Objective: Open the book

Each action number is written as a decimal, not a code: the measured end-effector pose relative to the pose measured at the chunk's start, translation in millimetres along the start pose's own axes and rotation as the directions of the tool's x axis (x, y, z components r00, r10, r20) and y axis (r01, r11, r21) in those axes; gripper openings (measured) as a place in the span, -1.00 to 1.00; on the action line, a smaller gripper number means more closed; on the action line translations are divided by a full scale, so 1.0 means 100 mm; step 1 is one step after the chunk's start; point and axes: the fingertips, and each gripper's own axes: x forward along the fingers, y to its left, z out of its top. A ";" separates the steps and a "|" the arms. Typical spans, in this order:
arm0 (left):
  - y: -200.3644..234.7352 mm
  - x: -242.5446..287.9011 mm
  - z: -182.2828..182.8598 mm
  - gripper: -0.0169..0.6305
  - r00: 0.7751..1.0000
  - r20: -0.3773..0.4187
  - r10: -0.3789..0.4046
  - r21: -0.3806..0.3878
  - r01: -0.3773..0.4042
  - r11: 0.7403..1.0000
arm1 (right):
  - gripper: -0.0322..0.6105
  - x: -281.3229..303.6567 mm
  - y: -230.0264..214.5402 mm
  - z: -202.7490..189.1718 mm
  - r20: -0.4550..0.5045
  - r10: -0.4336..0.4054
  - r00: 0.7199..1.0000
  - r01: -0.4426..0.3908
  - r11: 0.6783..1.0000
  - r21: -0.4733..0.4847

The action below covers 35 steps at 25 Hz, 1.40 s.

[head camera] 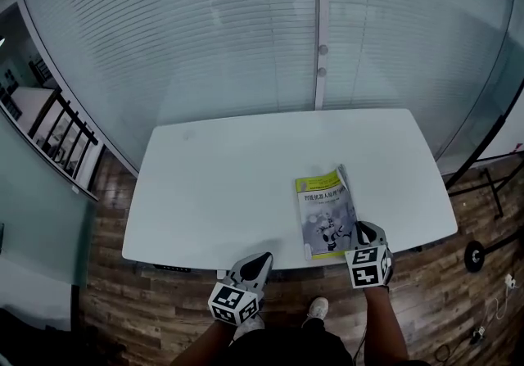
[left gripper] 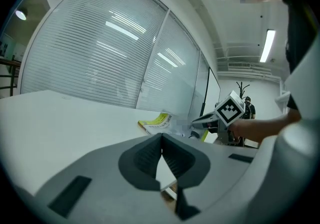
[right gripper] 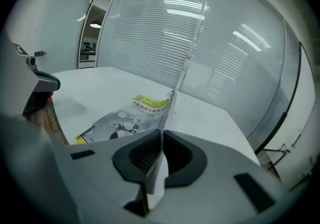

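The book (head camera: 326, 213) lies near the front right of the white table (head camera: 221, 176); its cover is grey and white with a yellow-green band at the top. My right gripper (head camera: 361, 234) is shut on the right edge of the front cover. In the right gripper view that cover (right gripper: 168, 110) stands up on edge and runs between the pads of the right gripper (right gripper: 161, 138), above the rest of the book (right gripper: 122, 120). My left gripper (head camera: 261, 261) hovers at the table's front edge, left of the book. Seen in its own view, the left gripper (left gripper: 161, 140) is shut and holds nothing, and beyond it lies the book (left gripper: 158, 122).
A curved glass wall with blinds (head camera: 270, 37) runs behind the table. Wooden floor (head camera: 115, 274) surrounds it. A black stand base (head camera: 476, 255) sits at the right and a dark railing (head camera: 57, 127) at the left. The person's shoe (head camera: 317, 308) shows below the table's front edge.
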 end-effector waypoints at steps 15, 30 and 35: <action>0.14 -0.28 0.10 -0.91 0.997 0.054 -0.050 -0.007 0.050 0.999 | -0.83 -0.18 0.55 0.42 0.008 -0.127 0.992 0.122 0.932 -0.340; 0.54 -0.80 0.00 -0.91 0.997 0.077 0.015 -0.041 -0.012 0.999 | -0.84 -0.45 1.44 1.18 0.128 -0.090 0.988 0.145 0.832 -0.535; 0.77 -1.02 0.06 -0.91 0.993 0.094 0.070 -0.014 -0.069 0.998 | -0.84 -0.46 1.91 1.35 0.168 -0.036 0.985 0.126 0.817 -0.563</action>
